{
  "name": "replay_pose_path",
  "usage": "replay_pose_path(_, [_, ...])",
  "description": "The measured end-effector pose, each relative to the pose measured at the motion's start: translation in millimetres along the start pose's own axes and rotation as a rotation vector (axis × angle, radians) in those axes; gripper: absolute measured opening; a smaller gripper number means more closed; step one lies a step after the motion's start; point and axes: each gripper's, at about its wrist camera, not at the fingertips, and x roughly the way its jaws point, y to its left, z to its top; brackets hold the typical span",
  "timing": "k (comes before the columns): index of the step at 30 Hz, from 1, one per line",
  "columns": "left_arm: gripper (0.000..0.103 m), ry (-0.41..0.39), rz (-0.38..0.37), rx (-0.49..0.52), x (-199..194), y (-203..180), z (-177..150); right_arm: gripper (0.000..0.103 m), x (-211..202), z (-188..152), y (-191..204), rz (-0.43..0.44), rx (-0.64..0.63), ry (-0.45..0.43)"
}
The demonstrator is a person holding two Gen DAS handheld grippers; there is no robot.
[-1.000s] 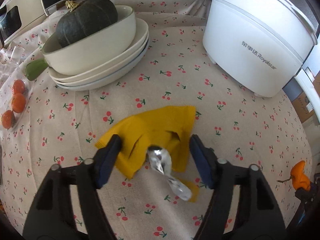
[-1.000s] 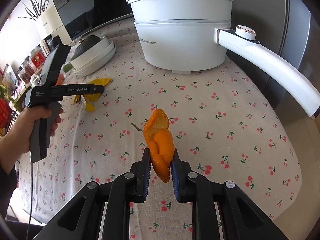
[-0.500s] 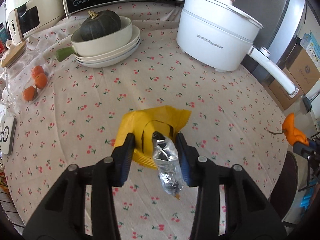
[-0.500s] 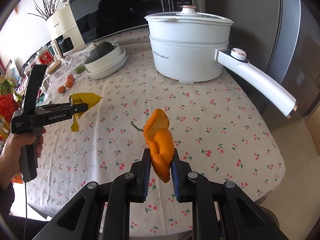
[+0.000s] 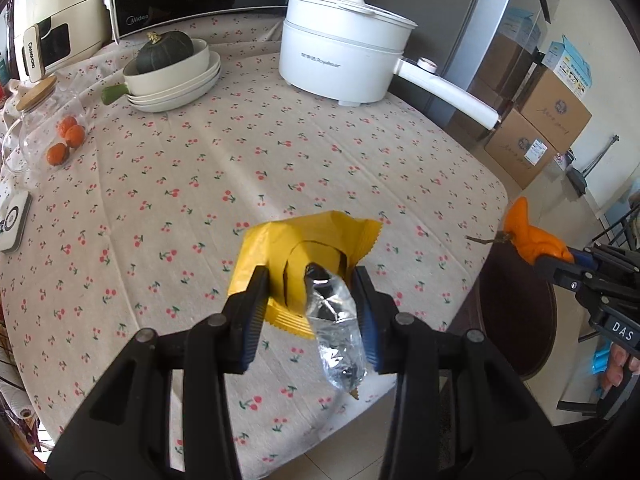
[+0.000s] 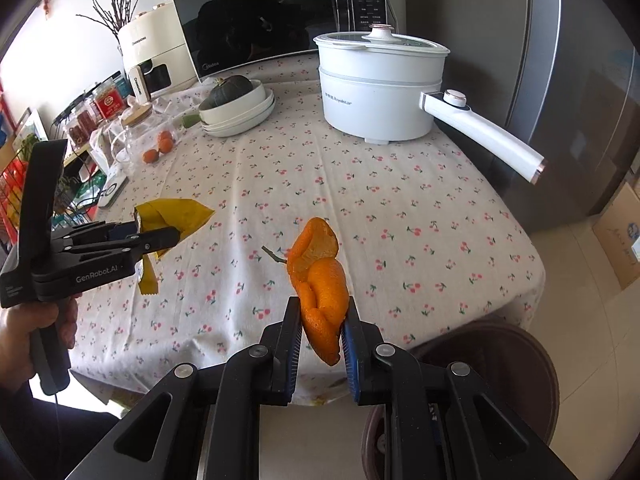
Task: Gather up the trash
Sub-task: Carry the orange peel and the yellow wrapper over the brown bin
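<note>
My left gripper (image 5: 310, 286) is shut on a yellow snack wrapper (image 5: 298, 246) with a silvery torn inside (image 5: 336, 332), held in the air above the table's near edge. It also shows in the right wrist view (image 6: 154, 232) with the wrapper (image 6: 176, 216). My right gripper (image 6: 320, 320) is shut on an orange peel (image 6: 320, 284) with a short stem, held past the table edge, above and just left of a dark brown bin (image 6: 520, 360). The peel also shows in the left wrist view (image 5: 532, 236), with the bin (image 5: 516, 308) below it.
On the cherry-print tablecloth (image 5: 240, 152) stand a white electric pot with a long handle (image 5: 344, 64), stacked white dishes with a green pumpkin (image 5: 172, 68), and a glass jar beside small oranges (image 5: 64, 140). A microwave (image 6: 280, 20) stands behind. Cardboard boxes (image 5: 548, 128) sit on the floor.
Both grippers have lifted and pulled back from the table. The left one closed on the wrapper and raised it off the cloth. The right one carried the peel out over the bin.
</note>
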Motion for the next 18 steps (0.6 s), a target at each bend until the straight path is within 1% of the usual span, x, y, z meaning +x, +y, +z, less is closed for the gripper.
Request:
replay_pose_path(3, [0.044, 0.003, -0.026, 0.013, -3.6, -11.8, -13.5, 0.020, -9.2, -13.3, -2.0, -0.012, 0.014, -0.002])
replay_pose_path(7, [0.044, 0.021, -0.060, 0.012, -3.1, -26.2, -24.4, 0.020, -19.5, -32.8, -7.7, -0.053, 0.030, -0.006])
replay_pose_path(12, [0.044, 0.039, -0.113, 0.025, -3.6, -48.9, -28.7, 0.020, -25.9, -52.0, -19.0, -0.104, 0.037, 0.016])
replay_pose_path(18, [0.044, 0.043, -0.166, 0.061, 3.6, -83.7, -30.2, 0.020, -36.7, -70.9, -43.0, -0.107, 0.093, 0.028])
